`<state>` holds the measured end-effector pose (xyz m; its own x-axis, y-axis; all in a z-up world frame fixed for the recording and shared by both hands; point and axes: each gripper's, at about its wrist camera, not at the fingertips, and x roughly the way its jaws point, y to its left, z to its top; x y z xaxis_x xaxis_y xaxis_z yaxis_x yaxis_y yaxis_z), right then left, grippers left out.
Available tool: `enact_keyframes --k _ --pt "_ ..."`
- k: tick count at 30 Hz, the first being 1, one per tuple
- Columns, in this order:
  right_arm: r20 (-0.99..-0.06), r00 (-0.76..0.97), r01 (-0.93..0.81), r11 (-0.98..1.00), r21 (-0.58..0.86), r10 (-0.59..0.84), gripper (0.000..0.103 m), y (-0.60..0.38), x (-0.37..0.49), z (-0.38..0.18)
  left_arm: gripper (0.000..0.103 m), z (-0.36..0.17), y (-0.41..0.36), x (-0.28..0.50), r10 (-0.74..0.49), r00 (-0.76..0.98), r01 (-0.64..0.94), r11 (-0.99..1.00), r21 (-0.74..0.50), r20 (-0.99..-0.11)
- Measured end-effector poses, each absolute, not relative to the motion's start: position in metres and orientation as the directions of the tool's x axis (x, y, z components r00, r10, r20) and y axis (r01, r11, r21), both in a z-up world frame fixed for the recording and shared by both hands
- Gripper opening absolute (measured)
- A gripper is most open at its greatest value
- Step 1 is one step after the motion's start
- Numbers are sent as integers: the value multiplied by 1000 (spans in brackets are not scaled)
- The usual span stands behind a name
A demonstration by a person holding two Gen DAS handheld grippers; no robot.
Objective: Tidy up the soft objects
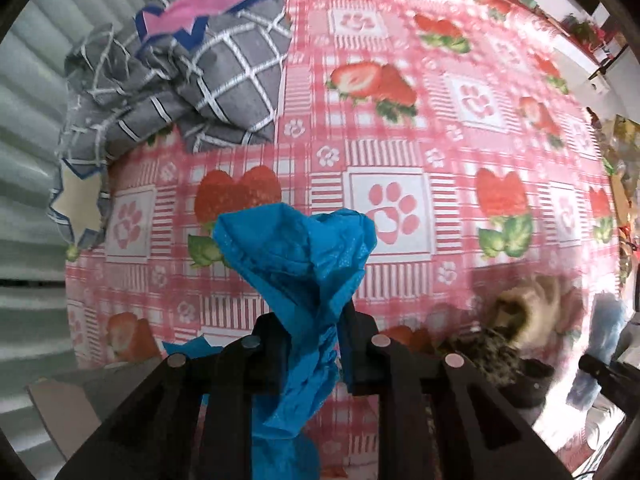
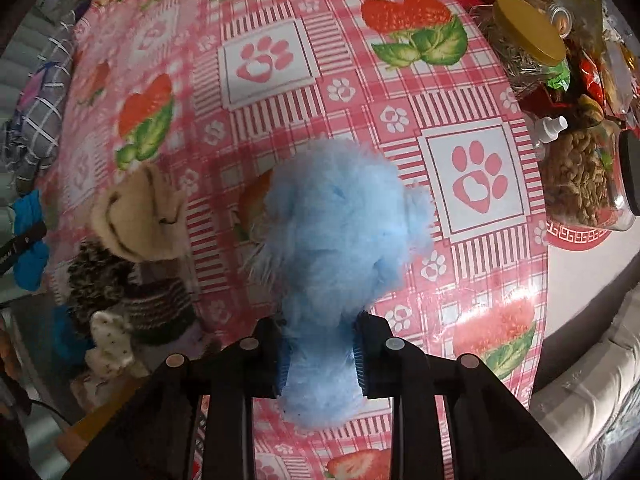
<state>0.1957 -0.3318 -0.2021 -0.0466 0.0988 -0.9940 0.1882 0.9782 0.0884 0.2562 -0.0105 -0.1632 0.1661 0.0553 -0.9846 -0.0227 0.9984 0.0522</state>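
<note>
My left gripper (image 1: 308,336) is shut on a crumpled bright blue cloth (image 1: 304,256), held above the strawberry-print tablecloth (image 1: 384,128). My right gripper (image 2: 320,344) is shut on a fluffy light blue plush piece (image 2: 340,216), also held over the table. A pile of soft items lies at the table's near edge: a beige sock (image 2: 140,216), a dark striped knit piece (image 2: 156,308) and a small dotted white cloth (image 2: 112,340). The same pile (image 1: 516,320) and the plush (image 1: 604,336) show blurred at the lower right in the left wrist view.
A grey checked fabric with pink and blue patches (image 1: 176,72) is heaped at the table's far left corner. Jars and snack packets (image 2: 576,120) crowd the right side, including a yellow-lidded jar (image 2: 528,32) and a small spray bottle (image 2: 550,128). A white sofa (image 2: 592,400) is beyond the table edge.
</note>
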Motion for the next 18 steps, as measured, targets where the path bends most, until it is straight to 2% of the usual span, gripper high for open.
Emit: enact_keyframes --k 7,18 --pt "-992 -8 185 975 124 127 27 -337 195 -168 22 -136 -23 229 34 188 2 999 35 -982" --pt "-983 39 144 972 184 180 27 -315 173 -148 22 -115 -23 180 28 198 7 1000 30 -980"
